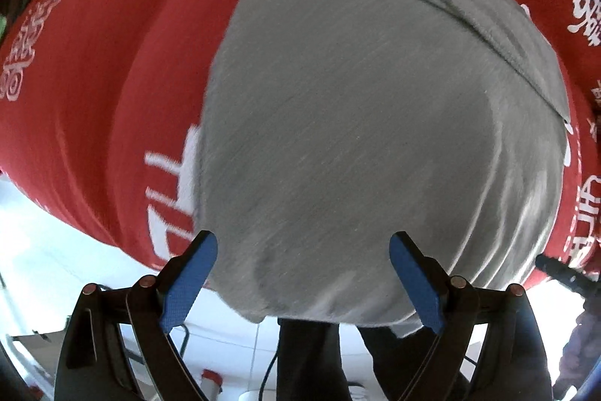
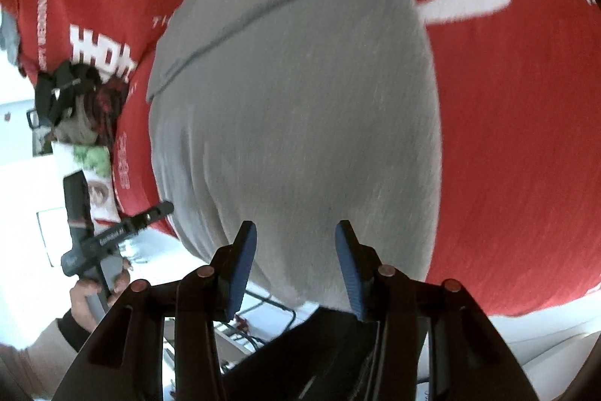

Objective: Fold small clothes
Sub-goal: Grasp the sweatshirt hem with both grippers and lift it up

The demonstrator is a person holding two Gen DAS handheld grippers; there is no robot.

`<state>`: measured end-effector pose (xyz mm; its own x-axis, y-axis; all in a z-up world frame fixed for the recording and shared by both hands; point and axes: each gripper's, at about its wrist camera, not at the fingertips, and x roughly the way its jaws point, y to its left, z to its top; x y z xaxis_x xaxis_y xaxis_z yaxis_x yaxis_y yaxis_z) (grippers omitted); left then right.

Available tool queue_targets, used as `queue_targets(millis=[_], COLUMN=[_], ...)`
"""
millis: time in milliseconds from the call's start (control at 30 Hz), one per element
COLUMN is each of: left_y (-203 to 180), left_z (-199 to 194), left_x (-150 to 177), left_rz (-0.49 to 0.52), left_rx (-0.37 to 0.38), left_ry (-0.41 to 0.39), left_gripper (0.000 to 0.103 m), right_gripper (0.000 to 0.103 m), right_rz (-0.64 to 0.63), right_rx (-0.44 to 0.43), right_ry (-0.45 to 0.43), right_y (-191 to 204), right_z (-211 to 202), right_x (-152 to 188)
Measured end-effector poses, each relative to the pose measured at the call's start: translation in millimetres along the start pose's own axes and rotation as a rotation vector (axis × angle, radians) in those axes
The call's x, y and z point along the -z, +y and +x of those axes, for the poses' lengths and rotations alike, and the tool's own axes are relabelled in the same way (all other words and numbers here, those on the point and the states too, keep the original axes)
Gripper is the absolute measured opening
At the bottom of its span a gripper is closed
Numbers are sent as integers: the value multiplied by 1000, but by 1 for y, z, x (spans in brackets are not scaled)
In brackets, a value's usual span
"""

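Left wrist view – garment: a grey knit garment, soft heathered jersey with a faint diagonal grain, lies flat on the red cloth; a folded layer with a stitched edge crosses its far end, and shallow ridges gather at its near right side
Left wrist view – direction: its long axis runs from the fingers away toward the top of the picture, the near hem hanging a little over the tabletop edge
Left wrist view – left gripper: black arms with blue textured pads, fingers spread wide over the near hem, gripping nothing
Left wrist view – cover: red woven cloth printed with white letters and characters
Right wrist view – garment: the same grey fabric, rounded in outline, a seam slanting across the far part, soft folds near left
Right wrist view – right gripper: blue ribbed pads, fingers parted to a middling gap above the near hem, holding nothing
Right wrist view – left side: a hand holds the other black tool beside the cloth edge
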<state>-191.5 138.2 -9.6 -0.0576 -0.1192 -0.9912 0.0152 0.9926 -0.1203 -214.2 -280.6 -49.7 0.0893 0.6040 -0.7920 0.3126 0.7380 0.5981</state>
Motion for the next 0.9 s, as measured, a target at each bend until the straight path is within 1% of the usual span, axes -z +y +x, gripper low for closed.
queue_targets(millis=[100, 200, 267, 367, 433, 500, 533, 567, 633, 667, 700, 733, 767, 800, 833, 867, 900], left_y=[21, 39, 43, 50, 49, 47, 45, 36, 35, 36, 35, 34, 35, 34, 33, 32, 32], left_z=[8, 23, 36, 51, 63, 74, 78, 81, 85, 86, 84, 83, 80, 78, 75, 73, 70], left_x=[17, 33, 41, 54, 69, 74, 75, 76, 73, 76, 79, 84, 83, 85, 87, 90, 92], left_rz=[8, 16, 8, -4, -8, 2, 7, 10, 10, 5, 4, 6, 6, 12, 28, 39, 50], left_rx=[21, 26, 34, 85, 118, 159, 171, 171, 184, 193, 201, 213, 232, 242, 264, 278, 312], left_ry=[6, 24, 50, 79, 101, 125, 133, 135, 134, 133, 126, 121, 123, 125, 127, 128, 133], left_gripper=[93, 93, 93, 93, 93, 93, 98, 99, 99, 99, 94, 84, 78, 61, 37, 22, 12], right_gripper=[47, 47, 47, 47, 47, 47, 47, 47, 47, 49, 49, 49, 48, 45, 34, 16, 6], right_rz=[-5, 31, 55, 73, 75, 76, 74, 69, 54, 56, 63, 68, 74, 88, 110, 131, 154], right_rx=[5, 19, 47, 100, 145, 189, 198, 201, 184, 177, 158, 132, 100, 72, 40, 13, -26], right_ry=[22, 38, 52, 68, 75, 75, 65, 48, 8, 10, 19, 21, 20, 22, 28, 32, 26], right_y=[-3, -16, -28, -44, -55, -62, -64, -66, -67, -63, -63, -62, -61, -57, -55, -54, -51], right_z=[9, 23, 34, 49, 59, 67, 69, 70, 72, 76, 80, 82, 83, 83, 83, 81, 78], right_x=[23, 49, 63, 83, 94, 98, 99, 99, 96, 93, 92, 92, 92, 93, 93, 93, 91])
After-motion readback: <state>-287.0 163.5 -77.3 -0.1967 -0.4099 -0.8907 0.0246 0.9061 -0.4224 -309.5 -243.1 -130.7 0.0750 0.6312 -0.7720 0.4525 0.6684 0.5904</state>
